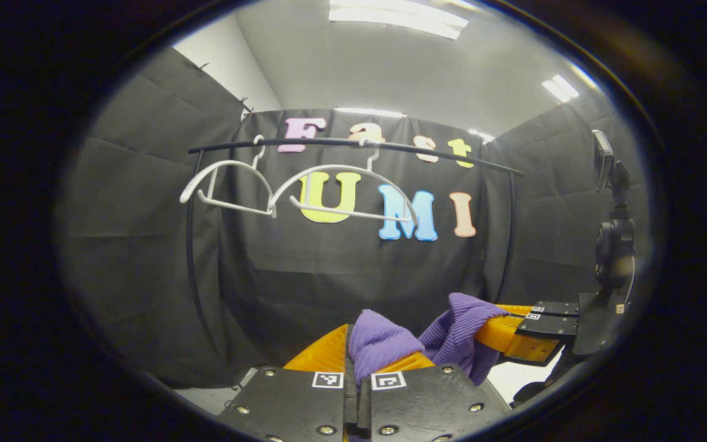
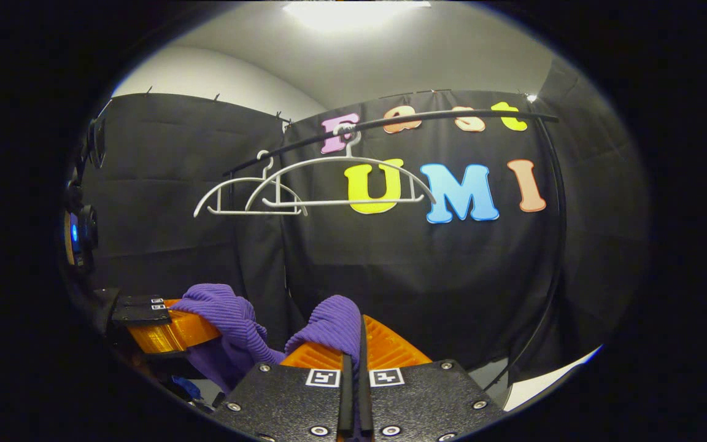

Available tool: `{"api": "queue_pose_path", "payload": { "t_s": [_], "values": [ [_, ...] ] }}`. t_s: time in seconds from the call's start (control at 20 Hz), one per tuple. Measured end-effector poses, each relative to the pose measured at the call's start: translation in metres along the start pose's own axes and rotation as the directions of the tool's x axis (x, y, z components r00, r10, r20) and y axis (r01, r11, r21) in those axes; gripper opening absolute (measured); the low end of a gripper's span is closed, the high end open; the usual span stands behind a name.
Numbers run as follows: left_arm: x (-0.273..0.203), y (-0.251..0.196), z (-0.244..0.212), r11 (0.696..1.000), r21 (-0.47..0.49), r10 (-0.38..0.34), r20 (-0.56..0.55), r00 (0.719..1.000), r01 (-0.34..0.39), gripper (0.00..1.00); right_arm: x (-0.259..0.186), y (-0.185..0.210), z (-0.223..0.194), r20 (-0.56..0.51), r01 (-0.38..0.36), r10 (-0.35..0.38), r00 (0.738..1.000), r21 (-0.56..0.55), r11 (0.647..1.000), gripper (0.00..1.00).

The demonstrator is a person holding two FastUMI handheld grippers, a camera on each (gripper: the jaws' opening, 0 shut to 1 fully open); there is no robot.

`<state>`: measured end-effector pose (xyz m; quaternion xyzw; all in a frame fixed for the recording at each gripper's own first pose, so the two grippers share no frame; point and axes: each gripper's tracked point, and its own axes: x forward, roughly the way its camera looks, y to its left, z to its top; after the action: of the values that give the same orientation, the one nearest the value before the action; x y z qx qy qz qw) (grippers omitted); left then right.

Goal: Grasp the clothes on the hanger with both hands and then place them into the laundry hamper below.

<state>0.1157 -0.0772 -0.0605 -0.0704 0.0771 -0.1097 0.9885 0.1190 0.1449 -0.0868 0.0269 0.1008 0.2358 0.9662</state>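
Your left gripper (image 1: 358, 362) clamped, fingers together, pointing level; your right gripper (image 2: 353, 344) clamped likewise, close beside it.

Lower part of the purple garment (image 1: 452, 334) hidden behind both grippers' bodies, hamper out of frame.

Both views low, angled upward; share rail (image 1: 353, 146), hangers (image 2: 304, 187).

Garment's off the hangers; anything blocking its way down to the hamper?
Cannot tell: the hamper isn't visible. Both claws, left and right, grip the purple garment, hanging clear below the bare hangers.
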Motion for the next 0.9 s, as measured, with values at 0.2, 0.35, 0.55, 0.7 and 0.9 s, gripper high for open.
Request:
{"api": "queue_pose_path", "payload": {
  "t_s": [0.2,0.35,0.55,0.7,0.9],
  "values": [
    [0.001,0.005,-0.044,1.0,-0.01,0.024,-0.073,0.997,-0.024,0.01,0.003,-0.006,-0.044,-0.093,0.017,-0.017,0.996,0.001,1.0,0.02],
    [0.0,0.011,-0.074,0.999,-0.018,0.046,-0.129,0.991,-0.048,0.01,0.005,-0.018,-0.079,-0.157,0.034,-0.033,0.987,0.005,0.999,0.03],
    [0.0,0.015,-0.119,0.997,0.003,0.074,-0.207,0.976,-0.075,0.02,0.007,-0.029,-0.124,-0.251,0.053,-0.052,0.967,-0.004,0.999,0.04],
    [0.005,0.017,-0.152,0.997,0.014,0.083,-0.275,0.958,-0.082,0.06,0.004,-0.032,-0.157,-0.319,0.067,-0.066,0.945,-0.01,0.998,0.04],
    [-0.001,0.02,-0.198,0.995,0.013,0.096,-0.365,0.926,-0.098,0.01,-0.004,-0.031,-0.197,-0.397,0.076,-0.082,0.914,-0.031,0.997,0.04]
  ]
}}
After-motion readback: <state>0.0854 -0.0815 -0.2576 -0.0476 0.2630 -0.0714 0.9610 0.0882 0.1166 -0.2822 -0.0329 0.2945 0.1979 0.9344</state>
